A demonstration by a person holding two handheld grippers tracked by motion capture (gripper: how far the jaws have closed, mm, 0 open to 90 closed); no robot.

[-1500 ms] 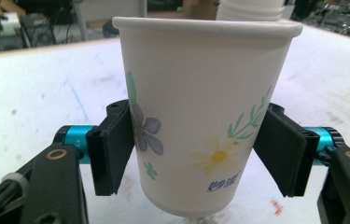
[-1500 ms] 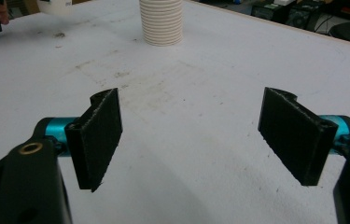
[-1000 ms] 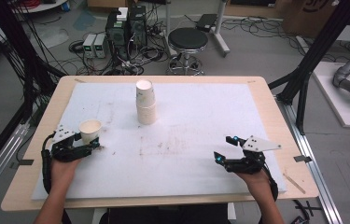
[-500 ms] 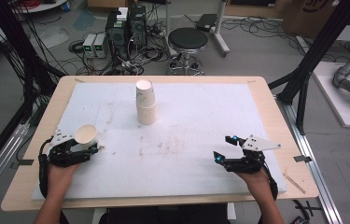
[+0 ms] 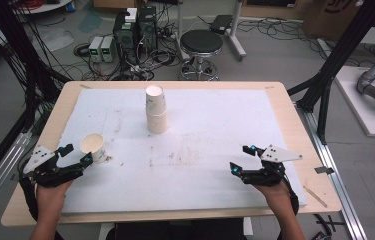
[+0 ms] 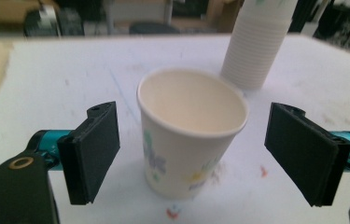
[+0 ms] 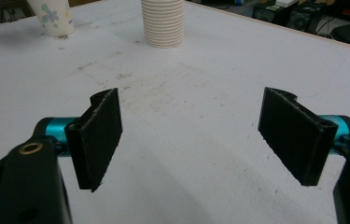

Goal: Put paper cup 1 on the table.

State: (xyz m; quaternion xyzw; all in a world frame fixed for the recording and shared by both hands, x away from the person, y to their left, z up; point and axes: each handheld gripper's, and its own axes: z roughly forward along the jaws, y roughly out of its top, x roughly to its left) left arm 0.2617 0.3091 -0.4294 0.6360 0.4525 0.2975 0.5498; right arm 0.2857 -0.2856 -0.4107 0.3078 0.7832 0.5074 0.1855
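A single paper cup [image 5: 93,147] stands upright on the white sheet [image 5: 200,165] that covers the bench [image 5: 295,125], near its left edge, mouth up and empty inside. The left hand-held gripper [image 5: 77,156] sits just behind the cup on the person's side; its jaws have just been opening and now stand spread, with the cup between them. In the left gripper view the cup [image 6: 192,130] shows clear gaps to both black pads [image 6: 93,151], so neither presses on it. A tall stack of paper cups [image 5: 156,109] stands well apart from the single cup, toward the far middle of the sheet. The right hand-held gripper [image 5: 242,159] rests low over the sheet near the right front, its jaws spread wide with bare, lightly stained sheet between them.
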